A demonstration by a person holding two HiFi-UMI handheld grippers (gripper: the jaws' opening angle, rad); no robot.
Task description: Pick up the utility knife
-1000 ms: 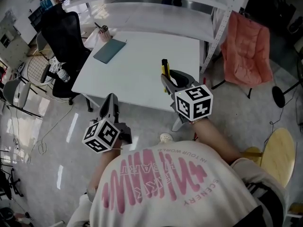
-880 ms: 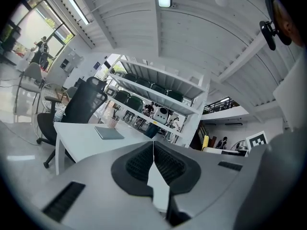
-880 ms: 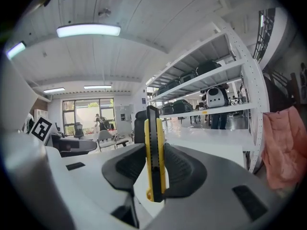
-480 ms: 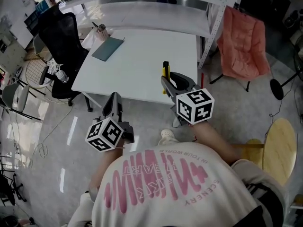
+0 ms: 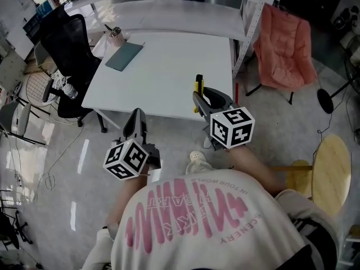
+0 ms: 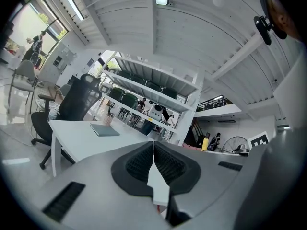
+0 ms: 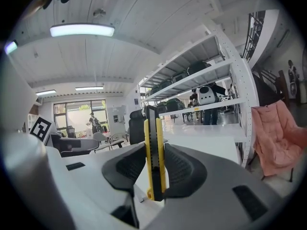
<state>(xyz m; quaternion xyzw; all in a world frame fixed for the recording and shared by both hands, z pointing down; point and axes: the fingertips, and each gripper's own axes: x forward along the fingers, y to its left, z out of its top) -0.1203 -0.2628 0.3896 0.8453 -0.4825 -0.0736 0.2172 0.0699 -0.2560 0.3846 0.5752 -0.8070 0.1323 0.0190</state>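
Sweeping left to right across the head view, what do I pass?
black office chair → teal notebook → utility knife → pink folding chair → round wooden stool

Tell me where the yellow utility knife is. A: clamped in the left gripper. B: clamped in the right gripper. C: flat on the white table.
B: the utility knife stands upright, clamped by the right gripper; the left gripper is shut, empty.

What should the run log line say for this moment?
right gripper: shut on utility knife | left gripper: shut, empty | pickup: knife in grip
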